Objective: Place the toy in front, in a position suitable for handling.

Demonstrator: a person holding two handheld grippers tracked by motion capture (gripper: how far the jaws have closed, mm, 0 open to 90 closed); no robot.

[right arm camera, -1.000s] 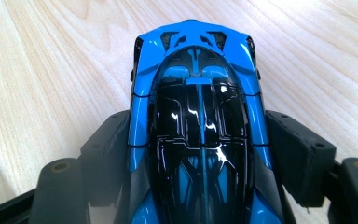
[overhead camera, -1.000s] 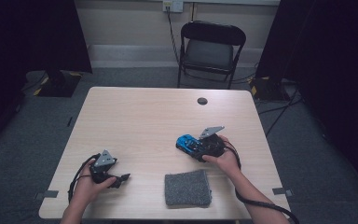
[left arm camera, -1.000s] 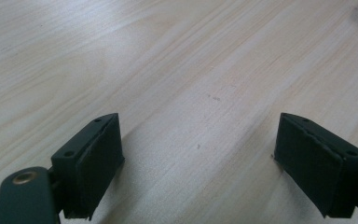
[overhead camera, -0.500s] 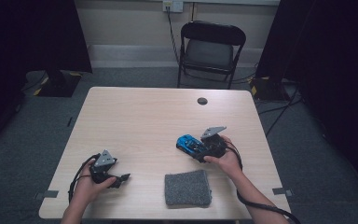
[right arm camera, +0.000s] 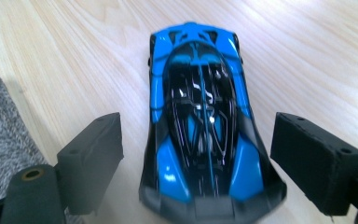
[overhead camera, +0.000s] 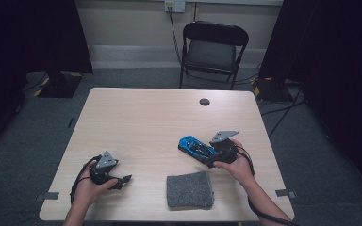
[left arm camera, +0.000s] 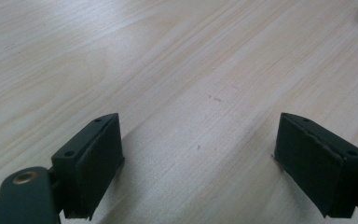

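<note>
Near the front edge, right of centre: grey cloth [overhead camera: 190,189], lying flat, untouched. Toward the front left corner: left gripper [overhead camera: 122,180], resting low over the bare table [overhead camera: 146,117], jaws spread wide with nothing between them; best left parked there. Farther in, toward the right edge and just beyond the cloth: blue toy car [right arm camera: 200,116] on its wheels, flanked by the right gripper [overhead camera: 210,159], jaws just opened and now spread to either side of the body, pads clear of both flanks, so nothing pinched. Looks like a release. To finish it cleanly: keep the jaws wide, draw back along the car's length or lift straight up, and avoid any sideways swing that could clip a flank and roll the car toward the cloth. At the far edge: small black disc [overhead camera: 204,101], well apart; beyond the table, a folding chair [overhead camera: 212,47].
</note>
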